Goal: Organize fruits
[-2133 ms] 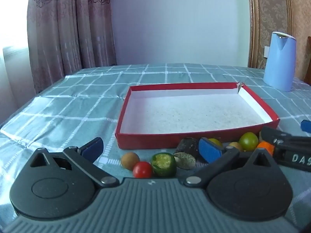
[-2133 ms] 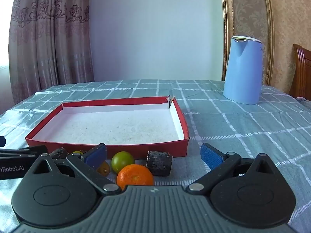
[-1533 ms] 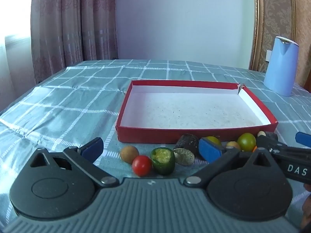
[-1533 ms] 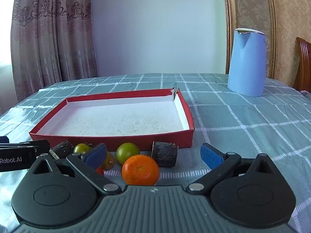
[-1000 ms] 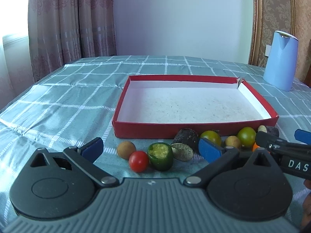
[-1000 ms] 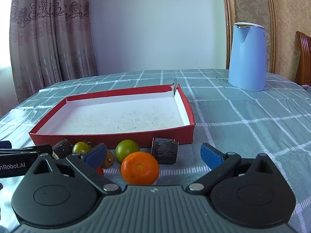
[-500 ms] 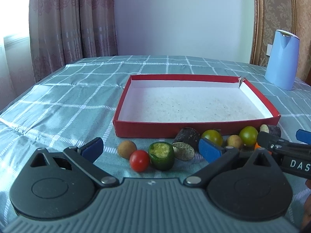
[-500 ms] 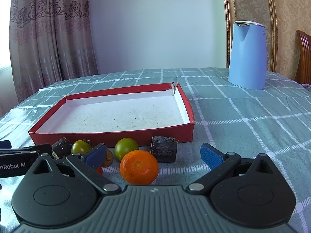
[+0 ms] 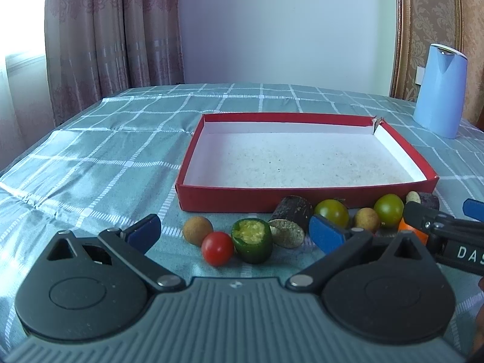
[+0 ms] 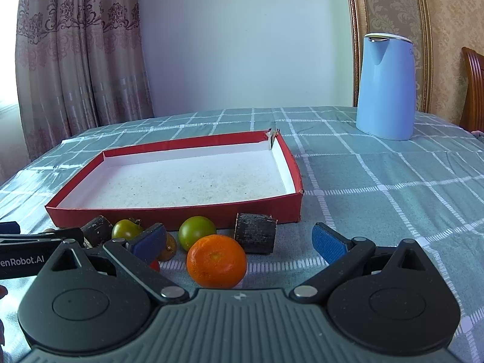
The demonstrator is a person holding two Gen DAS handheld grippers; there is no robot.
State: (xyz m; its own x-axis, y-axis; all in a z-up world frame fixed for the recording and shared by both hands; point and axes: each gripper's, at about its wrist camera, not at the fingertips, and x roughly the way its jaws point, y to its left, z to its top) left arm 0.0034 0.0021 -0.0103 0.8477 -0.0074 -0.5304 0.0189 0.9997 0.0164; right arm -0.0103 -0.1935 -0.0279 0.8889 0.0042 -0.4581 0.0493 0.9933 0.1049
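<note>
Both tongs, left tongs [image 9: 234,233] and right tongs [image 10: 239,243], hang agape and unladen before the empty red box [image 9: 305,201]. Judging by this, the first pick is pending: the right must close around the orange [image 10: 216,261] between its tips.

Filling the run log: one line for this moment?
left tool open | right tool open, orange between fingers | red box empty

Ahead of your left gripper [image 9: 234,231] and beyond its fingertips sits the tray [image 9: 230,202] on the tablecloth [image 9: 90,166]. Between your left jaws lie the longan [image 9: 197,230], cherry tomato [image 9: 217,248] and cut pepper [image 9: 252,240], in a row before the tray's near wall. Between your right gripper's [image 10: 239,243] jaws lies the mandarin [image 10: 216,261]; just behind it, a tomato [image 10: 196,231] to its left and a bark chunk [image 10: 255,236] to its right. The kettle [image 10: 385,86] stands well beyond, right of the tray.
</note>
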